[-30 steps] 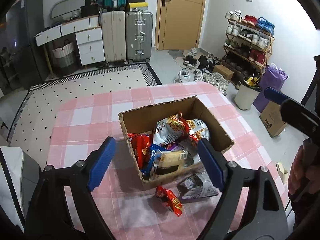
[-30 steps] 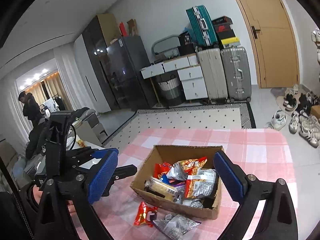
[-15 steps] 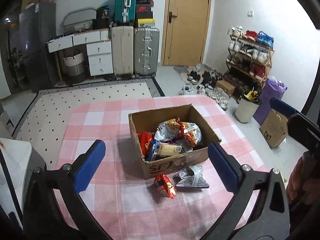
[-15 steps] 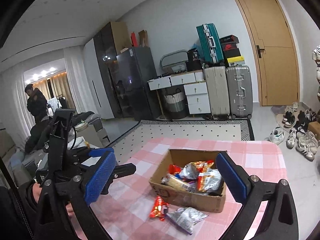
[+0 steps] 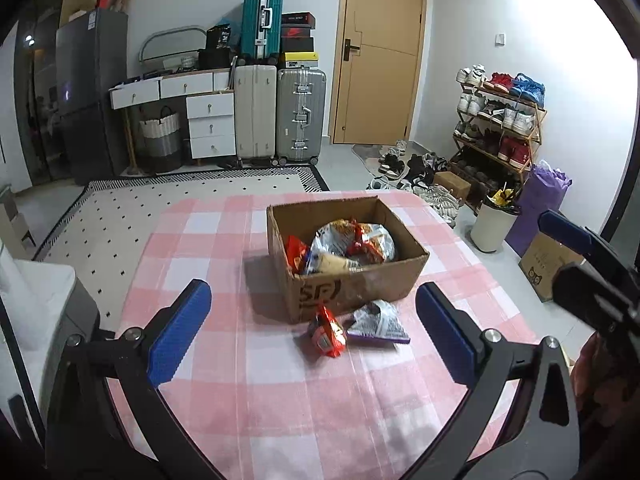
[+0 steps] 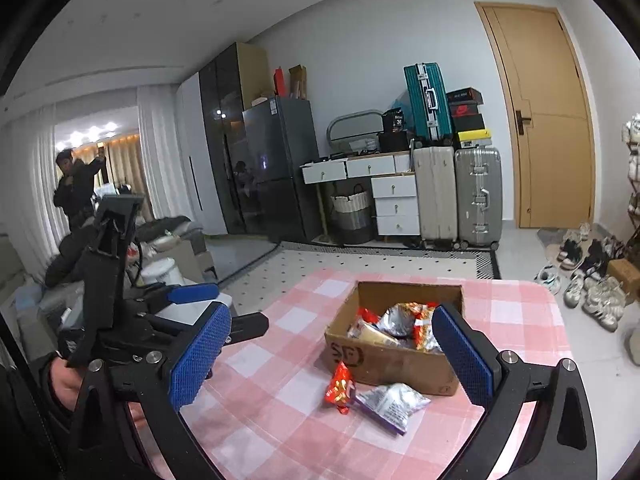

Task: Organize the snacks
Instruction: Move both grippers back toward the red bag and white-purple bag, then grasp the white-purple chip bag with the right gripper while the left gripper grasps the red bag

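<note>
A brown cardboard box (image 5: 352,292) (image 6: 400,368) stands on the pink checked table (image 5: 224,264), holding several snack packets (image 5: 348,244). Against its near wall lie a red packet (image 5: 328,334) (image 6: 340,388) and a silver-purple packet (image 5: 378,322) (image 6: 390,402), both on the cloth. My left gripper (image 5: 312,292) hovers short of the box, wide open and empty. My right gripper (image 6: 331,312) is also open with nothing between its blue pads, back from the box. Each gripper shows at the edge of the other's view, the left (image 6: 192,294) and the right (image 5: 568,232).
Beyond the table lie a dotted rug (image 5: 160,208), suitcases (image 5: 300,116), white drawers (image 5: 208,120), a dark fridge (image 6: 276,176) and a wooden door (image 5: 380,52). A shoe rack (image 5: 500,128), a white bin (image 5: 494,224) and loose shoes stand right. A person (image 6: 76,188) stands far left.
Both grippers have drawn back from the box, which now looks smaller and farther off. The left jaws have spread wider. The two packets on the cloth have not moved.
</note>
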Demonstrator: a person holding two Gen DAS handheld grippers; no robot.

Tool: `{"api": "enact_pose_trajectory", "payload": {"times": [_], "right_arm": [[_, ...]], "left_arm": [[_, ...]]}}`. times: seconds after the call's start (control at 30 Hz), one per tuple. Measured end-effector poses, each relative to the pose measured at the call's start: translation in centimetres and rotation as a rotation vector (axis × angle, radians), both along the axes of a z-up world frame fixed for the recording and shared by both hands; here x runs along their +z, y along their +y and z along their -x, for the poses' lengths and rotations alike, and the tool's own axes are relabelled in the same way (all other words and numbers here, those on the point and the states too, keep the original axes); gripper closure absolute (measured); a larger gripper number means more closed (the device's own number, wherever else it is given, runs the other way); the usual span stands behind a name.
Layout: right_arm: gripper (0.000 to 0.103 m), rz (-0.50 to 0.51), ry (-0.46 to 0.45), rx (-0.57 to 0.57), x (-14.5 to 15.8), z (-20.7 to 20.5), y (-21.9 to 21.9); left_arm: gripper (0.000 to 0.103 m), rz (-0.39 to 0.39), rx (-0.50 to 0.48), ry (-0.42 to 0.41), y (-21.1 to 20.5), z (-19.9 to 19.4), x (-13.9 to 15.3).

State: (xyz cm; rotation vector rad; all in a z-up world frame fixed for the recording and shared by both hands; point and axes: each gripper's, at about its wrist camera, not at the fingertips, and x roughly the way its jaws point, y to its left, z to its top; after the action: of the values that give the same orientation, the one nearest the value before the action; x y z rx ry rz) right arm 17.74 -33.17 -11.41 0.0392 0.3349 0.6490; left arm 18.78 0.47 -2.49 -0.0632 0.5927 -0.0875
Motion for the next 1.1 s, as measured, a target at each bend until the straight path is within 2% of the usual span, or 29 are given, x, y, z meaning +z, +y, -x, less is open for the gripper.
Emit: {"api": "enact_pose_trajectory", "payload": {"times": [0.13,0.4,0.6,0.83,1.0,1.1], "right_arm": [[0.001,0.026,0.002,-0.021,-2.0,1.3,0.4],[0.001,0.015,0.034,-0.042,-6.8,1.4,0.2],[0.001,0.028,0.132,-0.051,-10.7,-0.9,0.3],[0.001,0.016,0.263,-0.088,-14.9,-4.6,0.0],[0.001,0.021,0.331,-0.092,-16.4,-7.1,0.1],[0.001,0.026,0.362,-0.103,-17.1,-8.8,0.4]], "left_arm": [[0.001,0.030,0.009,0.003,0.3,1.3,-1.9],[0.001,0.070,0.019,0.059,0.1,0.4,-7.7],[0.001,0.136,0.026,0.114,0.9,-1.2,-12.5],[0.001,0.152,0.034,0.147,1.5,-3.3,-16.0],[0.001,0.138,0.037,0.161,1.6,-4.4,-18.1],[0.001,0.134,0.044,0.198,1.8,-5.3,-19.3]]}}
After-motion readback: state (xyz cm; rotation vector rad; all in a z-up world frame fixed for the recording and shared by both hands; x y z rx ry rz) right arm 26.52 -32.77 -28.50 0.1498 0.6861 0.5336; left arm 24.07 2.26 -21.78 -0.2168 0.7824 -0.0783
